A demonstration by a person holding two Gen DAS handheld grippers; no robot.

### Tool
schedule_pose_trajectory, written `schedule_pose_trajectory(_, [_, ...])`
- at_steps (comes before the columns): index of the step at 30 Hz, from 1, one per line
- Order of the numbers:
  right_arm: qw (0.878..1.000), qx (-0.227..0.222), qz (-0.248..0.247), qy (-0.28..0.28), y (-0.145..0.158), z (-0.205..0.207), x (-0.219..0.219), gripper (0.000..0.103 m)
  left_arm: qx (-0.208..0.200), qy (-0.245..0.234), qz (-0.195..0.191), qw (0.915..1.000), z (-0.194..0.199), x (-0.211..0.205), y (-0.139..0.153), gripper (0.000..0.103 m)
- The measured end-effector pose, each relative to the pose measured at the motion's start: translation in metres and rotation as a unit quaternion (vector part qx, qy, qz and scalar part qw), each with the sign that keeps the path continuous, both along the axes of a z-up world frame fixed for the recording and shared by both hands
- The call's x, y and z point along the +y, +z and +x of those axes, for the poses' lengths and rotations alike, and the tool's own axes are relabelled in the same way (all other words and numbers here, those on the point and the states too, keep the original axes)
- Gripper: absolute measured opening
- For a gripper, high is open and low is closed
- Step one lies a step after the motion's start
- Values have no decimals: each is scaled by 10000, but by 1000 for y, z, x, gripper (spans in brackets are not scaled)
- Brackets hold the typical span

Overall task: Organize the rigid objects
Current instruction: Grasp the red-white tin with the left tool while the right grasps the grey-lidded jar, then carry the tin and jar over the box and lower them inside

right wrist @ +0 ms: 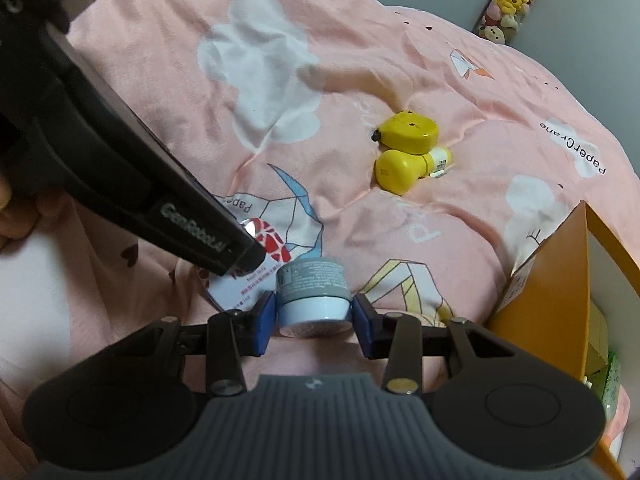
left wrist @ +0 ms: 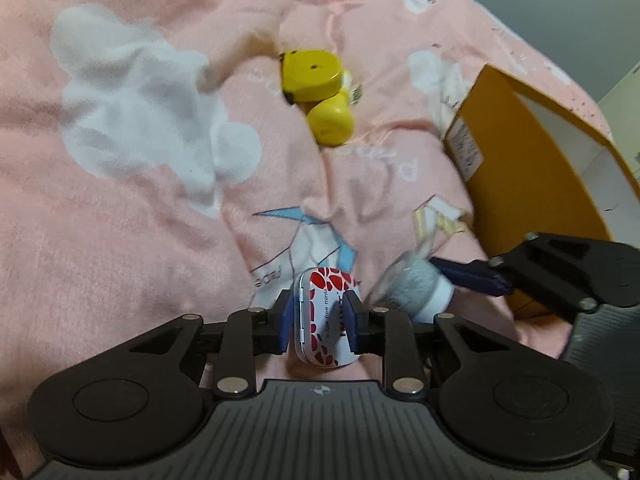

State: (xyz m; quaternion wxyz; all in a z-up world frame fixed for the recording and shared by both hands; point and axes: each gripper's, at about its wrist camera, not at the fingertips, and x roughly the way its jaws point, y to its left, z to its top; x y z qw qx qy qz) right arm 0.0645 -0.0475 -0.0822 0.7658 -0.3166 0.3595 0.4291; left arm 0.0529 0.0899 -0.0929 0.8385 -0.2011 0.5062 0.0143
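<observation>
My left gripper (left wrist: 318,320) is shut on a white mint tin with red petals (left wrist: 326,316), held on edge just above the pink blanket. The tin also shows in the right wrist view (right wrist: 256,264), partly behind the left gripper's body. My right gripper (right wrist: 314,314) is shut on a small grey-and-white jar (right wrist: 314,294); the jar shows in the left wrist view (left wrist: 412,286) right of the tin. A yellow tape measure (left wrist: 310,72) and a yellow bottle (left wrist: 330,122) lie together farther out on the blanket.
An open orange cardboard box (left wrist: 532,168) with a white inside stands at the right, also in the right wrist view (right wrist: 560,288). The pink blanket (left wrist: 140,200) is soft and creased. Plush toys (right wrist: 508,0) stand at the far right wall.
</observation>
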Motion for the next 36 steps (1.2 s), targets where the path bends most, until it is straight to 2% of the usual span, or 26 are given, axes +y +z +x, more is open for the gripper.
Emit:
schedule_pose_trajectory(4, [10000, 66, 7, -11, -3, 1, 0, 41, -158, 15, -256, 9995, -1, 2, 1, 29])
schedule_pose_trajectory(5, [10000, 78, 11, -19, -3, 2, 0, 41, -189, 43, -403, 9990, -1, 4, 1, 20])
schedule_pose_trajectory(6, [10000, 87, 16, -20, -3, 2, -1, 41, -186, 71, -610, 9979, -1, 6, -1, 18])
schedule_pose_trajectory(11, [9999, 146, 35, -58, -4, 3, -1, 41, -10, 237, -776, 9967, 3, 10, -9, 19])
schedule_pose_trajectory(16, [9998, 159, 44, -62, -4, 3, -2, 41, 172, 379, -914, 9949, 7, 14, -20, 26])
schedule_pose_trajectory(22, [9995, 279, 50, -113, -7, 5, -2, 41, 225, 404, -899, 9949, 11, 12, -24, 28])
schedule_pose_trajectory(28, [9995, 268, 94, -123, -6, 5, -3, 41, 135, 394, -852, 9955, 7, 11, -20, 24])
schedule_pose_trajectory(30, [9996, 227, 110, -103, -4, 4, -4, 41, 54, 406, -858, 9955, 5, 11, -16, 20])
schedule_pose_trajectory(36, [9997, 77, 205, -84, 9, 1, -7, 40, -289, 462, -609, 9967, -7, 8, 8, 19])
